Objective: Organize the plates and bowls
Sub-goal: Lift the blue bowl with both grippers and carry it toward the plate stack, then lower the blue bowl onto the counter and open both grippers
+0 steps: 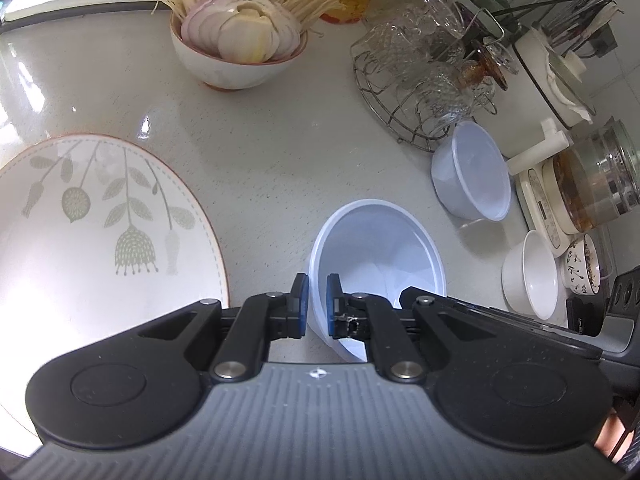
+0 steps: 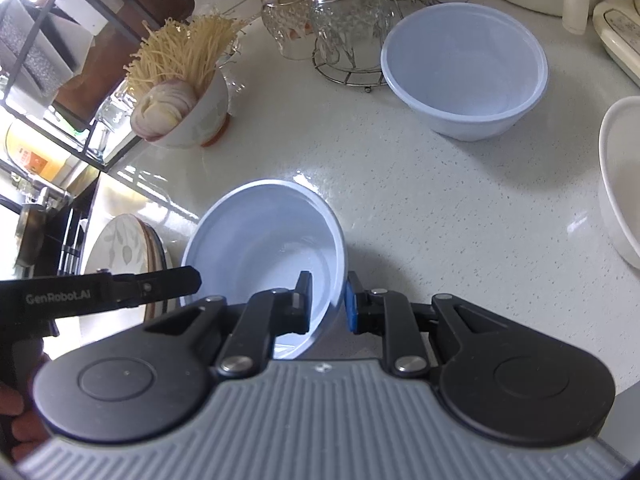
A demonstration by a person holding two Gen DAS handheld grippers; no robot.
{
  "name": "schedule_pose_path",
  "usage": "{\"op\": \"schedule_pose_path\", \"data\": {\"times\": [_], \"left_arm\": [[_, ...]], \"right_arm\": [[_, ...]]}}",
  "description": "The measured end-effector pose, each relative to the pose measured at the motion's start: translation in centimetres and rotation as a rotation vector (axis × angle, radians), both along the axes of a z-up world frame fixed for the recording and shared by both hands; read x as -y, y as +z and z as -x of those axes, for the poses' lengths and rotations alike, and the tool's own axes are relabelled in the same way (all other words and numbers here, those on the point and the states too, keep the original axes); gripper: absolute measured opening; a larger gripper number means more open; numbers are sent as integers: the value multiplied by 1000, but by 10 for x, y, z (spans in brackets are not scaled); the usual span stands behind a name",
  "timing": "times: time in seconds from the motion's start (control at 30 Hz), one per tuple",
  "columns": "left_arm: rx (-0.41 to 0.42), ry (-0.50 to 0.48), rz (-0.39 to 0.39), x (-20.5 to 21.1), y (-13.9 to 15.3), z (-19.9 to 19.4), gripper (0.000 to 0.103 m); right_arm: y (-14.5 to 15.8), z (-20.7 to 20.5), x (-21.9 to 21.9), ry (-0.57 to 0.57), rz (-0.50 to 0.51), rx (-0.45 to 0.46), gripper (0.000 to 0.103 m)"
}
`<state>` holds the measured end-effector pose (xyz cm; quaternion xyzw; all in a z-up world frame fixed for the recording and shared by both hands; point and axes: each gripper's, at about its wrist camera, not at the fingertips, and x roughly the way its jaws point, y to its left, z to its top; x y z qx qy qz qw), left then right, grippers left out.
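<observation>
A pale blue plastic bowl (image 1: 380,248) is held between both grippers above the speckled counter. My left gripper (image 1: 316,300) is shut on its left rim. My right gripper (image 2: 329,300) is shut on its right rim, where the bowl (image 2: 264,240) tilts left. The left gripper's finger (image 2: 160,282) shows at the bowl's left edge in the right wrist view. A second pale blue bowl (image 1: 474,178) (image 2: 464,68) stands on the counter ahead. A large leaf-patterned plate (image 1: 92,232) lies at the left, seen as a stack (image 2: 128,248) in the right wrist view.
A bowl with sliced onion and noodles (image 1: 240,48) (image 2: 180,108) stands at the back. A wire rack of glass cups (image 1: 424,76) (image 2: 344,24) is behind the second bowl. A white bowl (image 1: 530,276) (image 2: 620,180), a patterned bowl (image 1: 582,266) and a kettle (image 1: 596,184) are at the right.
</observation>
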<state>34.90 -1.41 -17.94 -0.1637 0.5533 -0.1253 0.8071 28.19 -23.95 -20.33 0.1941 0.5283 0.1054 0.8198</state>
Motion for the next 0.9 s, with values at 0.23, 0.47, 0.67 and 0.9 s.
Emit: {"op": "schedule_pose_path", "data": {"times": [0.23, 0.47, 0.67, 0.9], "left_arm": [[16, 22, -8, -5, 7, 5, 36], [63, 30, -5, -8, 31, 13, 36], [142, 0, -28, -10, 63, 22, 36], [228, -35, -35, -16, 97, 38, 37]], "right_arm": [[6, 2, 5, -17, -31, 11, 50], [30, 12, 10, -37, -6, 50, 50], [63, 18, 8, -50, 30, 136, 50], [96, 35, -4, -75, 45, 222, 50]]}}
